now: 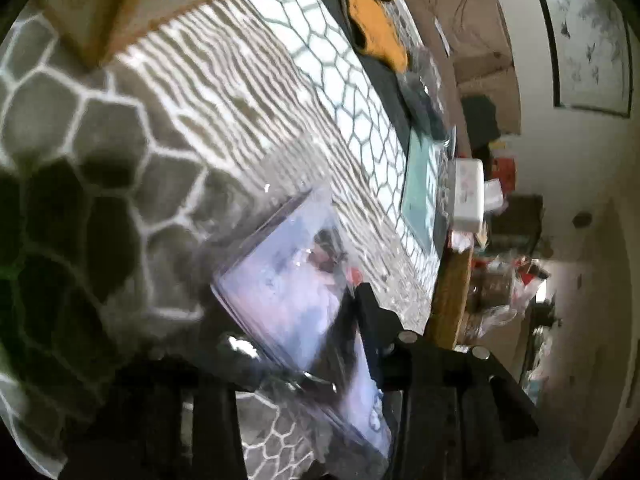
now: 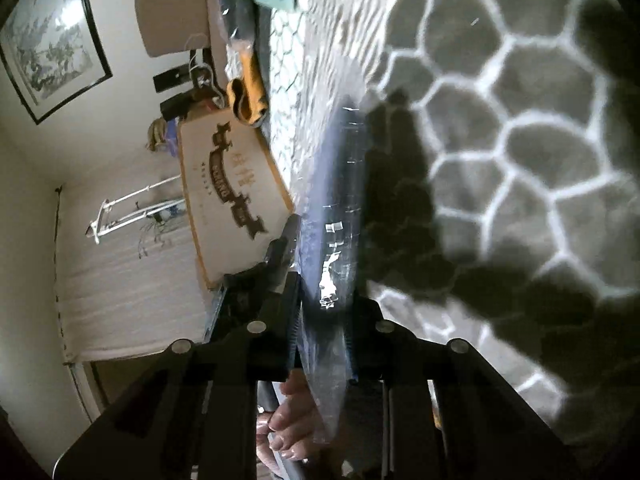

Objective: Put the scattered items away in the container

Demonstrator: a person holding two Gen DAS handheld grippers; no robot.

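Rug [image 1: 120,152] w/ honeycomb pattern fills both views, probably the floor where things got scattered. Clear plastic packet [image 1: 288,280] w/ bluish card inside hangs above it, edge-on in right view. Right gripper [image 2: 324,280] clamps it, jaws narrow, prob. to carry it. Left gripper [image 1: 320,344] partly open around packet's lower edge; contact unclear. Container not identifiable.

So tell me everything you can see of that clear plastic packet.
The clear plastic packet is flat, glossy and crinkled, with a pale bluish printed card inside. It hangs above the honeycomb-patterned rug, edge-on in the right view, clamped by the right tool; the left tool straddles its lower corner.
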